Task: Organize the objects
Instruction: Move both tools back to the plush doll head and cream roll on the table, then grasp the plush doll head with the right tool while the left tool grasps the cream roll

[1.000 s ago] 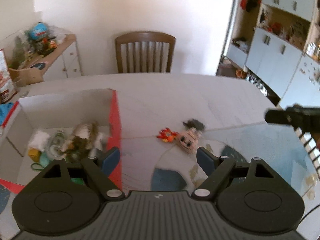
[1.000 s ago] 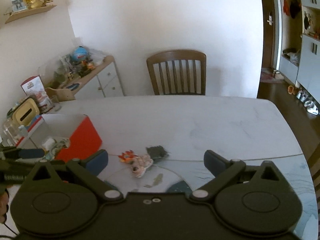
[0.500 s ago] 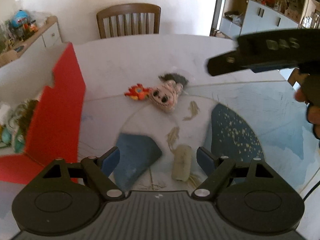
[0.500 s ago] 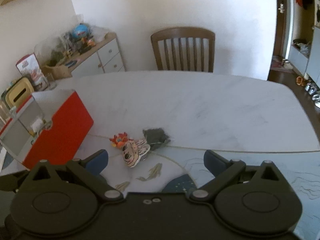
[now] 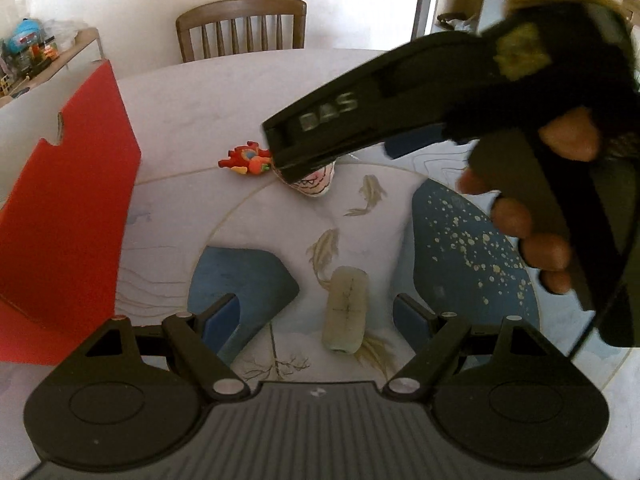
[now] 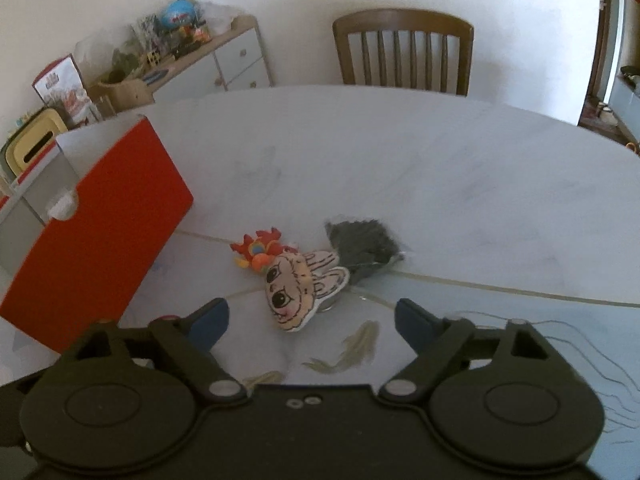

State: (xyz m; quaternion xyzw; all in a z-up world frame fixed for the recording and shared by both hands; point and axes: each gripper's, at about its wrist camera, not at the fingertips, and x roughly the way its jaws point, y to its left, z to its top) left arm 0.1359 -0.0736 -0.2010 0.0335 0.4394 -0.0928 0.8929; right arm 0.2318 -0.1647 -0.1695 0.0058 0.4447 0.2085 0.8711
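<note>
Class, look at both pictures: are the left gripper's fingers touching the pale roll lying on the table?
Apart. In the left wrist view the pale roll lies between the open left gripper fingers, with table showing on both sides.

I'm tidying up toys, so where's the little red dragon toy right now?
In the right wrist view the red dragon toy lies on the table, touching the face-shaped plush, right of the red box.

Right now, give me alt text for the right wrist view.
The right gripper, jaws closing with nothing between them yet, points at a flat cartoon-face toy on the table. A red-orange toy and a dark pouch lie behind it, a red box at left.
</note>
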